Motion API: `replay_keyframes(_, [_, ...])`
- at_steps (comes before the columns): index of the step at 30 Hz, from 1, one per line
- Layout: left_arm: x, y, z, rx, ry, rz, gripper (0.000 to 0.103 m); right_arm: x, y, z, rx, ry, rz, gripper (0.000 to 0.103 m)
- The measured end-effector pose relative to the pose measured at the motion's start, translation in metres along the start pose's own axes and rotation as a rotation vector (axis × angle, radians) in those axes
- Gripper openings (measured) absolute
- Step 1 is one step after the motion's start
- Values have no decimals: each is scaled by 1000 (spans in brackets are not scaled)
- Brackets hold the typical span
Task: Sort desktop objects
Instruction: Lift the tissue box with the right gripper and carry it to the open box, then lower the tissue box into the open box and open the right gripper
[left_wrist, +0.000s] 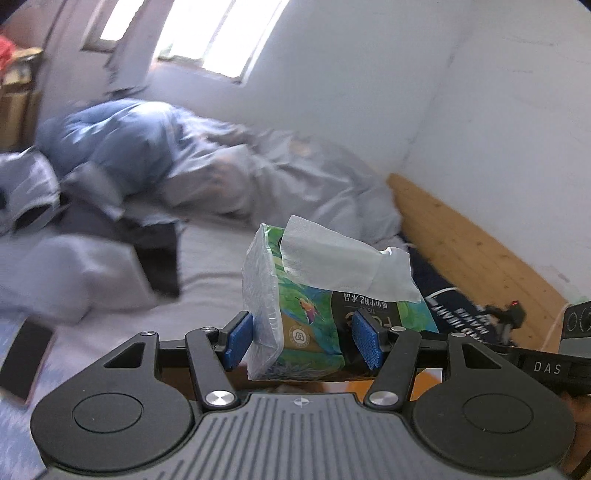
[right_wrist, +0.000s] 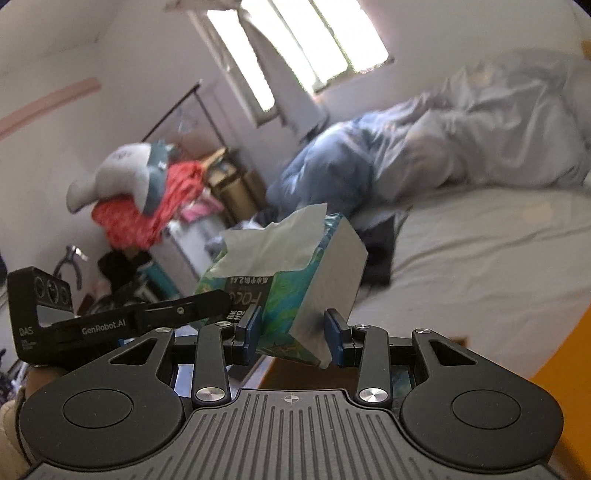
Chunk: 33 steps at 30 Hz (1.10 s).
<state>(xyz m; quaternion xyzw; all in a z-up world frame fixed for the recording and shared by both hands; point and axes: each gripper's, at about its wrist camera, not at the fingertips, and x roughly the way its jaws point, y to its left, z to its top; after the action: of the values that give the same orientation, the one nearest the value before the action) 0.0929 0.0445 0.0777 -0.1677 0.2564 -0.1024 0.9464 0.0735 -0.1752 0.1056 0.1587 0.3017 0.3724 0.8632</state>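
tissue pack (left_wrist: 295, 314), held by both left gripper (left_wrist: 302, 341) and right gripper (right_wrist: 293, 338), jaws part-closed; behind: bed (left_wrist: 210, 266), rumpled duvet (left_wrist: 280, 177), phone (left_wrist: 27, 358)

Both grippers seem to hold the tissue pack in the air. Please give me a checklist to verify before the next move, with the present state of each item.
1. Left gripper closed on the tissue pack: ok, both blue pads press its sides.
2. Right gripper closed on the same tissue pack: ok, though it pinches only a lower corner.
3. Pack lifted off any surface: ok, nothing touches its underside.
4. Loose tissue safe: not ok, it hangs out of the opening and could catch.
5. Placement spot visible: cannot tell, both views face the bed.
6. Views sharp: not ok, the background is blurred.
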Motion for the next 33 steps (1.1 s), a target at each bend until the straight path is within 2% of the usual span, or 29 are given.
replay_keyframes(6, [-1, 39, -29, -19, 40, 65, 60, 37, -1, -32, 32, 96, -6, 41])
replay_keyframes(10, [18, 64, -44, -55, 89, 82, 60, 68, -8, -54, 51, 155, -37, 41])
replay_keyframes(15, [32, 82, -62, -54, 148, 121, 60, 99, -17, -69, 57, 220, -83, 41])
replay_keyframes(24, [49, 106, -71, -55, 173, 198, 59, 136, -13, -82, 57, 268, -134, 41])
replay_keyframes(27, [55, 113, -74, -65, 184, 204, 63, 158, -29, -86, 65, 285, -157, 41])
replay_keyframes(30, [56, 112, -76, -45, 180, 210, 63, 161, -30, -87, 77, 285, -158, 45])
replay_keyframes(33, [46, 113, -76, -67, 155, 199, 67, 153, -27, -84, 80, 274, -143, 48])
